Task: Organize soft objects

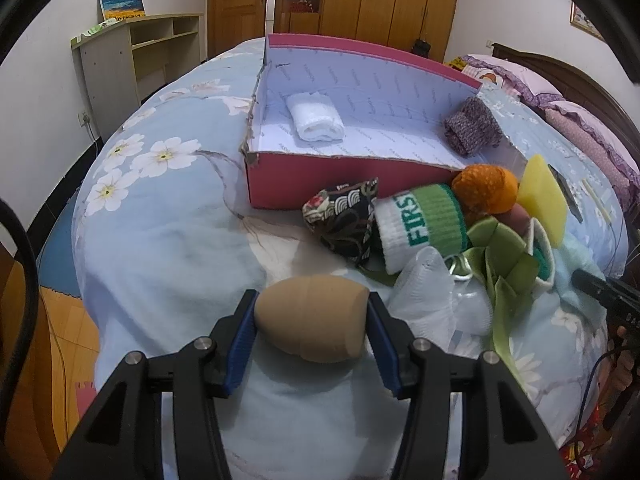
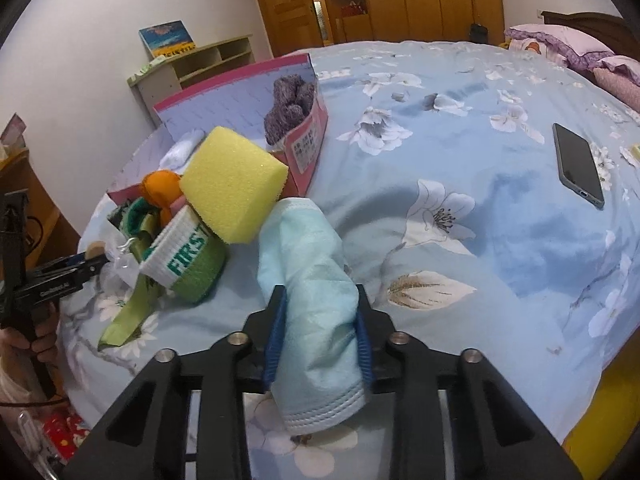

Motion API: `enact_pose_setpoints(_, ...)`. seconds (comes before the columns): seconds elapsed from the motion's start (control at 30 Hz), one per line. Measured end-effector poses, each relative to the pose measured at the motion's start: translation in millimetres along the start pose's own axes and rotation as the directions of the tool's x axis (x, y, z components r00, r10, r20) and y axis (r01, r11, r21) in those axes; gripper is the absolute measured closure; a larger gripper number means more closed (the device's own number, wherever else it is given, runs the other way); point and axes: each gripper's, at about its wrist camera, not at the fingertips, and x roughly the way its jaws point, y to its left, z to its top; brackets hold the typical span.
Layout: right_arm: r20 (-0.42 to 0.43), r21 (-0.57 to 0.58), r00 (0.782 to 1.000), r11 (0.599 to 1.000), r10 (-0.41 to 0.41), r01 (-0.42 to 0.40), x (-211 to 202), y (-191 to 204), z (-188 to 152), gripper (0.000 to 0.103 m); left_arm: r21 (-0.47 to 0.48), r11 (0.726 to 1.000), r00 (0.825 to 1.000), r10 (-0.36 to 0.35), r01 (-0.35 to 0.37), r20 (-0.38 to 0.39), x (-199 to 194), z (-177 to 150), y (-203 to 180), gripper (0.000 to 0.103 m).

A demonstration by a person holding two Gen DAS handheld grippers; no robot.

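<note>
The left gripper (image 1: 312, 322) reached level over the bed (image 1: 168, 248), its blue-padded fingers (image 1: 244, 336) pinching a tan egg-shaped soft object (image 1: 312, 316) near the bed's front edge. The right gripper (image 2: 320, 332) pointed forward along the bed too, its fingers (image 2: 276, 336) clamped on a rolled light-blue cloth (image 2: 312, 288). Between them lay a pile: a yellow sponge (image 2: 234, 186), a "FIRST" sock (image 1: 420, 224), an orange ball (image 1: 484, 186). Beyond it stood the pink box (image 1: 320, 180), holding a white rolled towel (image 1: 316, 122) and a purple knit item (image 1: 472, 126).
</note>
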Motion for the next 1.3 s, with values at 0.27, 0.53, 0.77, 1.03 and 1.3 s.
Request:
enact_pose_setpoints(0.27, 0.062, -0.038, 0.996, 0.997, -0.057, 0.06, -29, 4, 0, 0.077, -0.006, 1.0, 1.0, -0.011, 0.012, 0.008, -5, 2, 0, 0.048)
enact_pose_setpoints(0.53, 0.101, -0.077, 0.992, 0.993, -0.08, 0.088, -54, 10, -2, 0.077, -0.002, 1.0, 0.999, -0.017, 0.018, 0.028, -15, 3, -2, 0.048)
enact_pose_setpoints(0.77, 0.143, -0.075, 0.986, 0.993, -0.082, 0.093, -70, 12, 2, 0.077, 0.005, 1.0, 0.999, -0.018, 0.018, 0.048, -26, 5, -4, 0.048)
enact_pose_setpoints(1.03, 0.163, -0.092, 0.985, 0.993, -0.055, 0.071, -75, 20, 9, 0.077, 0.006, 1.0, 0.998, -0.023, 0.022, 0.054, -32, 7, -5, 0.048)
enact_pose_setpoints(1.3, 0.148, -0.116, 0.989, 0.993, -0.017, 0.035, -61, 33, 16, 0.077, 0.019, 1.0, 0.996, -0.016, 0.014, 0.084, -39, 19, -6, 0.048)
